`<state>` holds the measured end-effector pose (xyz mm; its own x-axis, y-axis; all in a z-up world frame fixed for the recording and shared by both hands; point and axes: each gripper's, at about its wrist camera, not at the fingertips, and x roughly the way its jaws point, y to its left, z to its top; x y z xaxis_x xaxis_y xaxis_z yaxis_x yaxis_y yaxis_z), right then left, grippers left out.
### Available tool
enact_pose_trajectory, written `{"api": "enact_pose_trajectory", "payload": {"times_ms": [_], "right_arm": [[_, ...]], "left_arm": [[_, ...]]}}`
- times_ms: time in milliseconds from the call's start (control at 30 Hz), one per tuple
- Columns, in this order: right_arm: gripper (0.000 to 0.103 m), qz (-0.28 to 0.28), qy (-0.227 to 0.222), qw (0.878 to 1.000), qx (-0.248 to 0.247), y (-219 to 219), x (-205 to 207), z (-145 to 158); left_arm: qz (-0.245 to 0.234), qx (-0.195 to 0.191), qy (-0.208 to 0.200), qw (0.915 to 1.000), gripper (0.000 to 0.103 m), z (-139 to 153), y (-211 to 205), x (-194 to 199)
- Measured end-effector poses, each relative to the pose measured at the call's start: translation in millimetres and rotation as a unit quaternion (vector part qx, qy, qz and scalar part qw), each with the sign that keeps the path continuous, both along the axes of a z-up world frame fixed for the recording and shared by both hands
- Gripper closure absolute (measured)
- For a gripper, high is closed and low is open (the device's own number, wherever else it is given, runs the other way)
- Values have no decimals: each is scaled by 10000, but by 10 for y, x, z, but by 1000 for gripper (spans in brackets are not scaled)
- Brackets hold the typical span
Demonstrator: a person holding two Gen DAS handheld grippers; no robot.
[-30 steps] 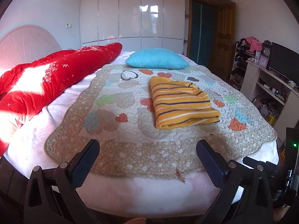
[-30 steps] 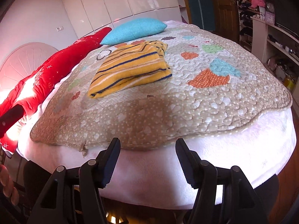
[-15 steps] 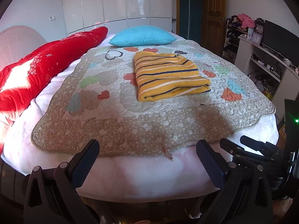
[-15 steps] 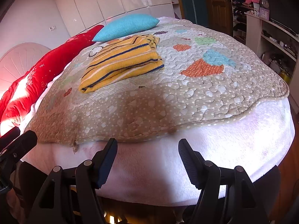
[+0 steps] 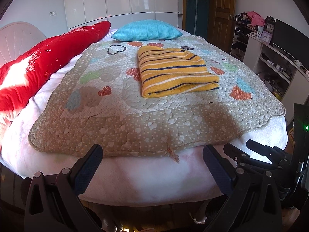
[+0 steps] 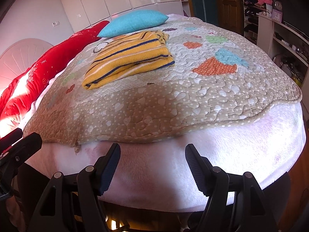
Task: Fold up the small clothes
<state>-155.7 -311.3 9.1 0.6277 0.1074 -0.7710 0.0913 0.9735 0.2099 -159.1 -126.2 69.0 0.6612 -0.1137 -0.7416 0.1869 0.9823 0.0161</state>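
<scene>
A yellow striped garment (image 5: 174, 74) lies folded into a neat rectangle on the heart-patterned quilt (image 5: 135, 119). It also shows in the right wrist view (image 6: 129, 58), on the quilt (image 6: 173, 100). My left gripper (image 5: 152, 154) is open and empty, held off the foot of the bed, well short of the garment. My right gripper (image 6: 152, 154) is open and empty too, likewise back from the bed's edge. The right gripper's body shows at the lower right of the left wrist view (image 5: 270, 154).
A blue pillow (image 5: 147, 30) lies behind the garment. A red duvet (image 5: 44, 61) runs along the bed's left side. White shelves (image 5: 274, 61) with clutter and a dark screen stand to the right. A wooden door (image 5: 222, 11) and white wardrobes are behind.
Both grippers have drawn back from the bed and a little lower; the folded garment now sits farther off. Both stay open. The garment has not moved.
</scene>
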Motion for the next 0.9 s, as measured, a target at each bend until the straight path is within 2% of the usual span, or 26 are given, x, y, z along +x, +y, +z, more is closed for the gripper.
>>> {"api": "enact_pose_trajectory", "payload": {"times_ms": [367,900], "right_arm": [[28,60,-138,9990,-413,67,25,56],[27,152,-59,9982,-571,116,65,17]], "left_arm": [[2,-37,166,9999,0,-71,13,29],[18,-123,338,9994,0,-142,33,55]]}}
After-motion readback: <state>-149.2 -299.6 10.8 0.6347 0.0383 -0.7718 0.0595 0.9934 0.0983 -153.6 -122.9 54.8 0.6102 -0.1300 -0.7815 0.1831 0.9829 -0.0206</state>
